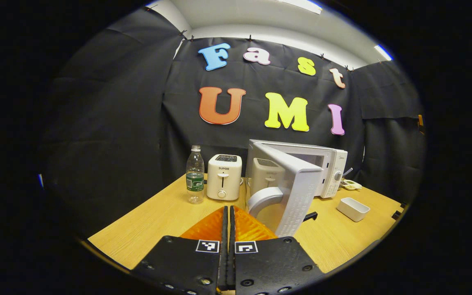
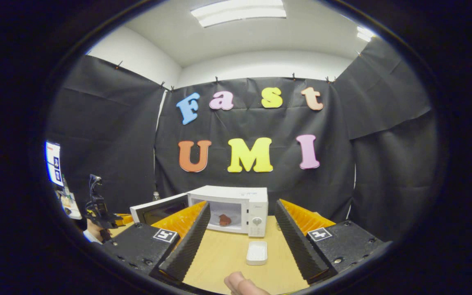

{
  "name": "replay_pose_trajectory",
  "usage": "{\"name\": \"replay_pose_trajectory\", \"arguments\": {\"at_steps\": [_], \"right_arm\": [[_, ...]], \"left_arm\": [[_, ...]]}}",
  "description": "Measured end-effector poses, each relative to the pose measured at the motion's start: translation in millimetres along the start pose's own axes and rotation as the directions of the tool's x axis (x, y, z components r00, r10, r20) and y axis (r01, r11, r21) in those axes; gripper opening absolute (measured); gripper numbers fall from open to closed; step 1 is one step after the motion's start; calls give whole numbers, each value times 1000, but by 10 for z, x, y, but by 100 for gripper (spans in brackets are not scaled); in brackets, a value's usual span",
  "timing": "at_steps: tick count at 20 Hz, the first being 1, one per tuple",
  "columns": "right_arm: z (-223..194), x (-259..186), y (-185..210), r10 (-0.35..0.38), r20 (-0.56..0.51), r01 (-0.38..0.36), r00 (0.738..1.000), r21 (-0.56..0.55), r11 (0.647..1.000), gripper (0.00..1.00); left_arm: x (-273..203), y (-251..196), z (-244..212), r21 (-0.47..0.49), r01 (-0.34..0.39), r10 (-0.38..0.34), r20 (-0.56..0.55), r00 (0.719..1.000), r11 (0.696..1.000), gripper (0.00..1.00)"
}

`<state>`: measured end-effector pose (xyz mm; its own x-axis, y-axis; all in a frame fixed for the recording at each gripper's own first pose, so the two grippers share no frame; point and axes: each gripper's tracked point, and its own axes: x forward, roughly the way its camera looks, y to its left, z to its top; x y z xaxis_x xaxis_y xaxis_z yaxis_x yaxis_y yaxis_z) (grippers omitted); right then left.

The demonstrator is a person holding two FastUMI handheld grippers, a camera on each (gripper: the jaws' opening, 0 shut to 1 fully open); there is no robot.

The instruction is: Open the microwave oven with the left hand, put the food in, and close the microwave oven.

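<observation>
The white microwave (image 1: pixel 328 166) stands at the back of the wooden table with its door (image 1: pixel 299 190) swung wide open toward me, curved handle (image 1: pixel 262 198) facing forward. My left gripper (image 1: pixel 228 215) is shut with nothing between its fingers, just left of the handle and apart from it. In the right gripper view the microwave (image 2: pixel 256 200) shows its open cavity with a brown piece of food (image 2: pixel 224 220) lying inside. My right gripper (image 2: pixel 242 205) is open and empty, back from the oven. The left gripper (image 2: pixel 98 213) hangs far left, in a hand.
A water bottle (image 1: pixel 195 174) and a white toaster (image 1: pixel 223 177) stand left of the microwave. A small white dish (image 1: pixel 352 208) lies right of the door, seen also as the dish (image 2: pixel 257 252) between my right fingers. A fingertip (image 2: pixel 240 283) shows at the bottom edge.
</observation>
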<state>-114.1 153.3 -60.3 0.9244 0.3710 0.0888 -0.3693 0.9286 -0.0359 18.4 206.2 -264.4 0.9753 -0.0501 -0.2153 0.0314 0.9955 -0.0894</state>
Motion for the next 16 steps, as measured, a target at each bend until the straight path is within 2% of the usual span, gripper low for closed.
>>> {"name": "replay_pose_trajectory", "arguments": {"at_steps": [1, 2, 3, 4, 5, 6, 7, 8, 9, 10, 11, 12, 16], "right_arm": [[-11, -19, -50, -12, -3, 12, 1000, -1, 1000, 90], [-3, -38, -62, -16, -4, 16, 1000, 5, 1000, 100], [4, -54, -68, -13, -4, 13, 1000, 10, 1000, 90], [5, -66, -81, -12, -2, 12, 1000, 6, 1000, 90], [-17, -84, -135, -21, -9, 21, 1000, -2, 1000, 100], [-44, -111, -208, -38, -15, 38, 999, -8, 999, 100], [-36, -132, -266, -51, -11, 51, 999, -11, 999, 90], [-12, -167, -291, -57, -1, 57, 998, -8, 998, 100], [12, -191, -309, -57, 8, 57, 998, -5, 998, 90], [8, -193, -339, -58, 14, 58, 998, -3, 998, 100], [-6, -200, -394, -65, 13, 65, 998, -3, 998, 90], [-38, -214, -464, -77, 10, 77, 997, -2, 997, 100], [-20, -284, -625, -98, 18, 98, 995, 22, 995, 100]], "left_arm": [[0, -62, 28, 6, 11, -11, 8, 1000, 1000, 0], [6, -128, 65, 9, 21, -22, 20, 1000, 1000, 0], [29, -193, 71, 14, 35, -35, 25, 999, 999, 0], [41, -274, 75, 22, 51, -52, 27, 998, 998, 16], [51, -366, 86, 27, 67, -68, 37, 997, 997, 0], [76, -464, 81, 25, 85, -86, 38, 996, 996, 0], [111, -562, 48, 23, 105, -106, 32, 994, 994, 0], [152, -667, 25, 18, 122, -122, 30, 992, 992, 0], [194, -752, 7, 19, 137, -137, 28, 990, 990, 0], [249, -838, -23, 21, 149, -150, 23, 988, 989, 0], [298, -923, -59, 19, 159, -160, 17, 987, 987, 0], [363, -1003, -95, 19, 167, -167, 11, 986, 986, 0], [596, -1378, -168, 11, 217, -217, 1, 976, 976, 0]]}}
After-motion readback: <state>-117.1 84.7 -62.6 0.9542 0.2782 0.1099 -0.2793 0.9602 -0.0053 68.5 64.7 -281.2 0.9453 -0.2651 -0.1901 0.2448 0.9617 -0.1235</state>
